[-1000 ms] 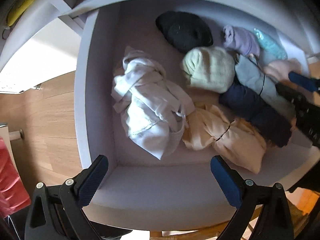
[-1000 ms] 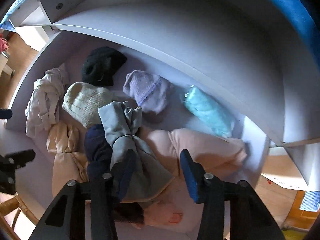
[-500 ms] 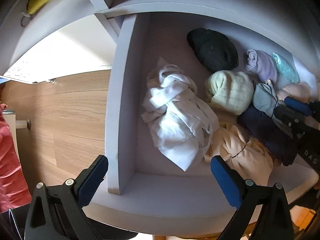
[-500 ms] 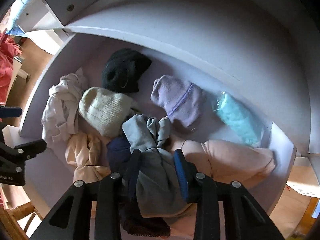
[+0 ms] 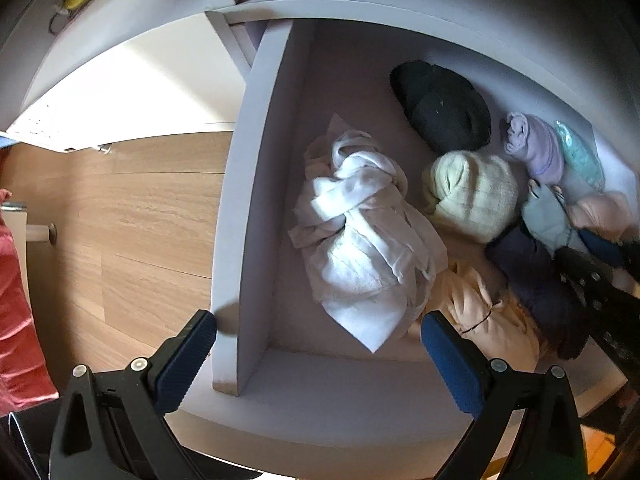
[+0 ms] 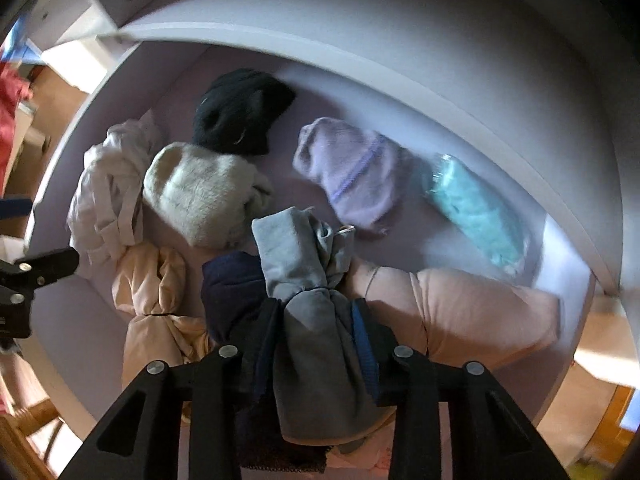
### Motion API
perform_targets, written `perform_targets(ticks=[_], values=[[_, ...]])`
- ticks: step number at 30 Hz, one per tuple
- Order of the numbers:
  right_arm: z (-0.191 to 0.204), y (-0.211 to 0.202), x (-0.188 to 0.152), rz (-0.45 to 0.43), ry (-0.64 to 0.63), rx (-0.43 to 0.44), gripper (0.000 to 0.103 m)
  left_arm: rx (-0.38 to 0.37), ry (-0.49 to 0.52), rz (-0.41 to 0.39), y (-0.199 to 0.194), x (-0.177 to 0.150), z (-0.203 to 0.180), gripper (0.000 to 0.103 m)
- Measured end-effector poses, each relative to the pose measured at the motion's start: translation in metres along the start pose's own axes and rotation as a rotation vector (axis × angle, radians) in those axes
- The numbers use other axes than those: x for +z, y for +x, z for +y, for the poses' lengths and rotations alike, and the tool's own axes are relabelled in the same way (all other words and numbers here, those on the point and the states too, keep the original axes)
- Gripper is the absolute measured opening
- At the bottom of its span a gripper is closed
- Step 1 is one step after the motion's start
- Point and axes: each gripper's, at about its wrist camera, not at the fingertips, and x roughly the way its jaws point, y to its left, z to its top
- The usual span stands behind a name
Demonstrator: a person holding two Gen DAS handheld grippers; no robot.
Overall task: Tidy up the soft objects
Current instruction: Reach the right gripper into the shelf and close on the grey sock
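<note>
Your right gripper (image 6: pixel 316 340) is clenched on the grey bundle (image 6: pixel 308 280) at lower centre, likely to lift it clear; your left gripper (image 5: pixel 316 344) hangs released.

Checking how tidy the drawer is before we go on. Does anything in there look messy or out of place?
Yes: the white garment by the drawer's left wall is a loose tangle, unlike the rolled bundles beside it. The grey bundle lies across the navy one, clamped in the right tool. Nothing looks spilled or damaged.
</note>
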Motion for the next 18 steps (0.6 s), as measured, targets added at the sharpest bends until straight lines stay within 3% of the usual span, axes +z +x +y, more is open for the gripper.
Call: perform_targets(ticks=[5, 11, 15, 18], values=[[-0.017, -0.011, -0.009, -0.011, 0.072, 0.022, 0.035, 0.008, -0.021, -0.033, -0.003, 0.009, -0.002, 0.103], [-0.037, -0.033, -0.019, -0.028, 0.194, 0.062, 0.022, -0.034, -0.029, -0.078, -0.007, 0.014, -0.014, 0.103], [-0.059, -0.039, -0.024, -0.016, 0.281, 0.113, 0.02, -0.06, -0.032, -0.047, 0.0, 0.014, -0.021, 0.103], [-0.054, -0.04, -0.024, -0.043, 0.228, 0.126, 0.02, -0.063, -0.033, -0.021, 0.008, 0.013, -0.027, 0.102]])
